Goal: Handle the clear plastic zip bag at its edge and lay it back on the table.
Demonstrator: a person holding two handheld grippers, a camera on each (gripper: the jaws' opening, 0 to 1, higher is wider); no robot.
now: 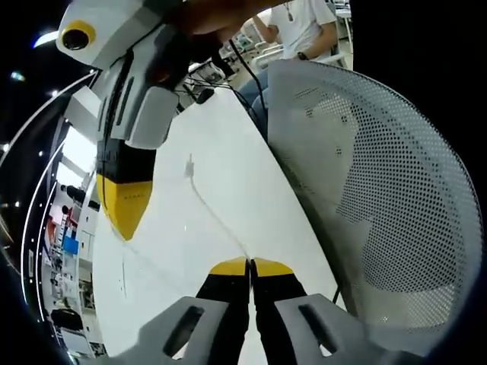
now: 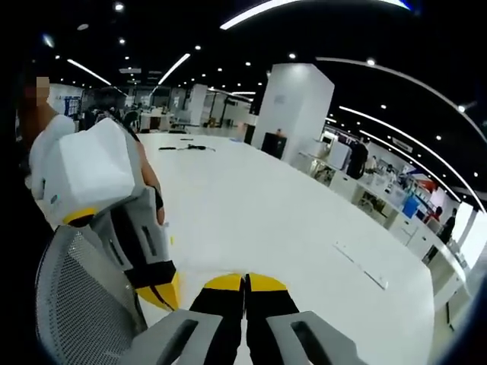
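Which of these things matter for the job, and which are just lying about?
Part of the job: clear bag, its edge running into the shut jaws; left gripper; right gripper; white table.

Just lying about: mesh chair; cables.

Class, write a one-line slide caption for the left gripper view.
Left gripper shut on the clear zip bag edge above the white table, right gripper alongside, mesh chair nearby.

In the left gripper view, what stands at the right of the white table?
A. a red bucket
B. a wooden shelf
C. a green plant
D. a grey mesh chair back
D: a perforated grey mesh chair back rises beside the white table edge.
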